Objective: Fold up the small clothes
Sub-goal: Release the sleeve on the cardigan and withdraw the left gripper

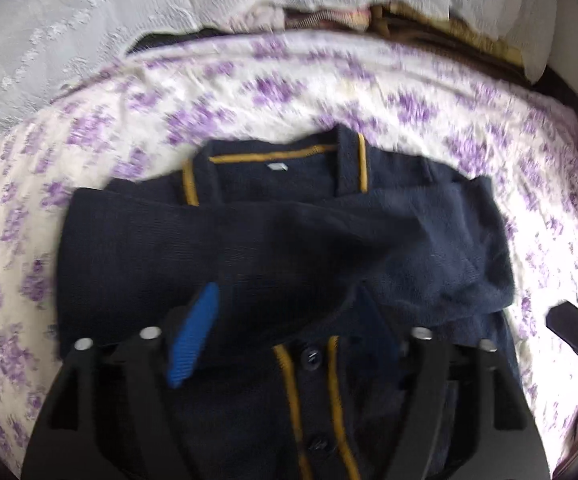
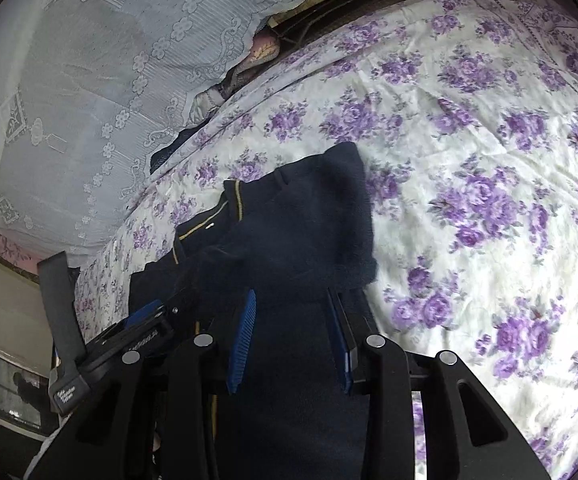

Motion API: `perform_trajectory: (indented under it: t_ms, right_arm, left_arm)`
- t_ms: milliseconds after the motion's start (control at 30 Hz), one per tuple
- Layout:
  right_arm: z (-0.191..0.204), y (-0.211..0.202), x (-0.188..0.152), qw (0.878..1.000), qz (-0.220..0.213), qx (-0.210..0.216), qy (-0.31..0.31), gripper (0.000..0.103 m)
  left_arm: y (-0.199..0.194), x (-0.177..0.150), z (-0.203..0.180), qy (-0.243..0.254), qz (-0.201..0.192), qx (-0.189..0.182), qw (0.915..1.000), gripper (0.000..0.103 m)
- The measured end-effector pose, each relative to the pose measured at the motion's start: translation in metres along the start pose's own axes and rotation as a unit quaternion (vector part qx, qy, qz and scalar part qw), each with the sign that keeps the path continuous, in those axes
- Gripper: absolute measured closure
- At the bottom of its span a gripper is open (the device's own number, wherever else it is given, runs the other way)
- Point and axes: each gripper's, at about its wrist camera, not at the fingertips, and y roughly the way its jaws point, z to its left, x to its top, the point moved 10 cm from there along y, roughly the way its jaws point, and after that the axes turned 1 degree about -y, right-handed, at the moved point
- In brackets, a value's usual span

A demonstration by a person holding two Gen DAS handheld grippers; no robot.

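In the left wrist view, the navy knit cardigan [image 1: 281,248] with mustard piping lies across the centre of the frame on the floral bedsheet [image 1: 429,96]. One sleeve is laid across its chest and the collar points toward the top. My left gripper [image 1: 289,336] sits at the lower centre with its jaws spread, one each side of the button placket, pinching nothing.

In the right wrist view, the cardigan fills the lower centre. My right gripper [image 2: 295,340] has its jaws part-way closed around a thick fold of the knit. It looks gripped, though the dark cloth hides the contact.

I judge the garment light, soft and floppy, likely to sag and slide. I would take hold at the hem or shoulder seams.
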Motion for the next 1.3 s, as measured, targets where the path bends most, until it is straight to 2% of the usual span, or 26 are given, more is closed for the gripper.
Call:
perform_trajectory:
  t_ms: [100, 200, 300, 367, 433, 500, 533, 567, 600, 667, 733, 767, 800, 833, 867, 900, 933, 1033, 1100, 1133, 1200, 1300]
  right_arm:
    - [0.02, 0.02, 0.001, 0.999, 0.023, 0.025, -0.006, 0.064]
    - [0.032, 0.042, 0.001, 0.998, 0.044, 0.035, -0.004, 0.063]
    - [0.04, 0.062, 0.002, 0.996, 0.06, 0.058, 0.032, 0.063]
    - [0.047, 0.074, 0.004, 0.995, 0.067, 0.065, 0.043, 0.058]
    - [0.053, 0.09, 0.004, 0.994, 0.078, 0.062, 0.044, 0.058]
    - [0.059, 0.106, -0.001, 0.994, 0.094, 0.051, 0.021, 0.062]
    - [0.06, 0.111, -0.002, 0.995, 0.094, 0.037, 0.004, 0.085]
    - [0.062, 0.11, 0.0, 0.996, 0.081, 0.027, -0.016, 0.092]
    - [0.065, 0.104, 0.005, 0.998, 0.058, 0.022, -0.032, 0.094]
    - [0.068, 0.081, 0.024, 0.997, -0.007, -0.005, -0.074, 0.094]
    - [0.055, 0.07, 0.04, 0.995, -0.042, -0.042, -0.086, 0.094]
    - [0.039, 0.076, 0.043, 0.993, -0.031, -0.069, -0.092, 0.093]
    - [0.025, 0.092, 0.037, 0.992, 0.013, -0.083, -0.097, 0.089]
    - [0.011, 0.106, 0.027, 0.989, 0.058, -0.096, -0.092, 0.089]
    - [0.005, 0.108, 0.025, 0.992, 0.059, -0.081, -0.082, 0.088]
    - [0.005, 0.103, 0.026, 0.993, 0.053, -0.075, -0.08, 0.086]
    - [0.005, 0.098, 0.028, 0.992, 0.052, -0.082, -0.081, 0.081]
    - [0.004, 0.061, 0.046, 0.99, -0.031, -0.116, -0.08, 0.075]
    - [0.011, 0.05, 0.052, 0.989, -0.051, -0.103, -0.089, 0.075]
    - [0.017, 0.051, 0.057, 0.989, -0.057, -0.098, -0.097, 0.075]
    - [0.034, 0.058, 0.064, 0.986, -0.061, -0.087, -0.127, 0.076]
    - [0.04, 0.085, 0.061, 0.984, -0.027, -0.084, -0.153, 0.076]
  left_arm:
    - [-0.021, 0.0, 0.028, -0.01, -0.019, 0.006, 0.9998, 0.026]
    - [-0.027, -0.002, 0.069, -0.036, -0.02, 0.04, 0.9983, 0.025]
    - [-0.025, -0.001, 0.116, -0.071, -0.013, 0.085, 0.9938, 0.025]
    - [-0.019, -0.002, 0.139, -0.097, -0.003, 0.098, 0.9905, 0.025]
    - [-0.009, -0.003, 0.148, -0.098, 0.01, 0.109, 0.9891, 0.025]
    - [0.003, -0.008, 0.151, -0.09, 0.024, 0.123, 0.988, 0.025]
    - [0.009, -0.011, 0.151, -0.086, 0.034, 0.132, 0.9869, 0.025]
    - [0.014, -0.014, 0.151, -0.082, 0.042, 0.137, 0.9863, 0.025]
    - [0.015, -0.015, 0.15, -0.079, 0.043, 0.139, 0.9861, 0.025]
    - [0.007, -0.011, 0.145, -0.08, 0.022, 0.132, 0.9878, 0.025]
    - [-0.004, -0.004, 0.139, -0.078, -0.006, 0.128, 0.9887, 0.025]
    - [-0.001, -0.003, 0.137, -0.074, -0.006, 0.131, 0.9886, 0.023]
    - [0.008, -0.006, 0.136, -0.071, 0.01, 0.137, 0.988, 0.021]
    - [0.029, -0.016, 0.136, -0.068, 0.052, 0.139, 0.9866, 0.02]
    - [0.042, -0.023, 0.137, -0.072, 0.076, 0.136, 0.9852, 0.018]
    - [0.044, -0.025, 0.14, -0.088, 0.07, 0.135, 0.9845, 0.01]
    - [0.04, -0.024, 0.145, -0.1, 0.062, 0.144, 0.9825, 0.01]
    - [0.027, -0.017, 0.143, -0.094, 0.049, 0.14, 0.9845, 0.02]
    - [0.013, -0.004, 0.139, -0.083, 0.019, 0.143, 0.9861, 0.021]
    - [0.006, 0.006, 0.135, -0.075, 0.002, 0.139, 0.9874, 0.021]
    - [0.005, 0.016, 0.125, -0.063, -0.007, 0.13, 0.9895, 0.021]
    - [0.028, 0.011, 0.121, -0.049, 0.015, 0.146, 0.988, 0.018]
